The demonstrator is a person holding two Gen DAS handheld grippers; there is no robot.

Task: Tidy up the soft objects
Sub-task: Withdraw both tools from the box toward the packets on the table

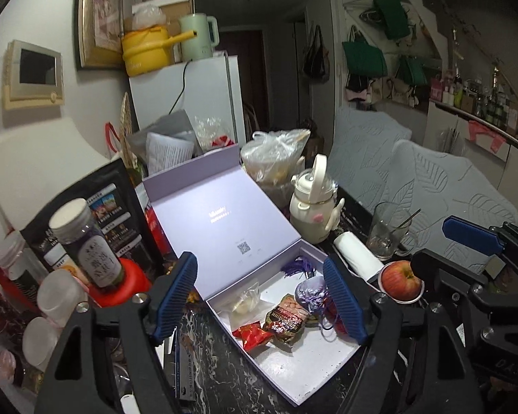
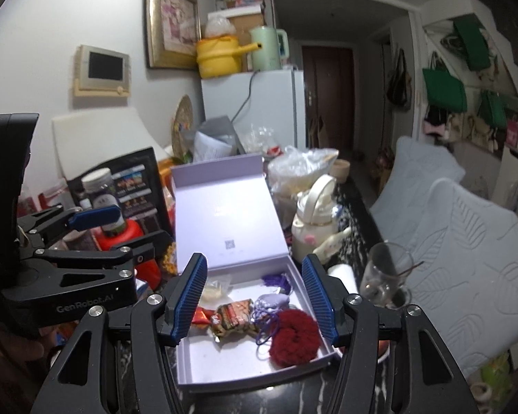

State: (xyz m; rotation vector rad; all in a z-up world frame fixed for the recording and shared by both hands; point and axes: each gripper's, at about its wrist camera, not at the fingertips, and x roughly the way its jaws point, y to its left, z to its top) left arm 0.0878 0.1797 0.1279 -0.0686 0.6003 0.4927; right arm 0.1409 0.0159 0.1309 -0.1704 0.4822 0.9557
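Scrunchie (image 2: 294,337): dark red and fluffy, lying in the near right part of the lavender box (image 2: 224,369).
Right gripper (image 2: 253,302): jaws spread wide, holding nothing — hovering above the box.
Left gripper (image 1: 259,298): jaws wide apart, empty too.
Box contents: purple pouch (image 2: 272,302) touching the scrunchie, snack packet (image 2: 234,317) beside it.
Farther back: white kettle (image 2: 313,222) — just beyond the raised lid (image 2: 224,220).
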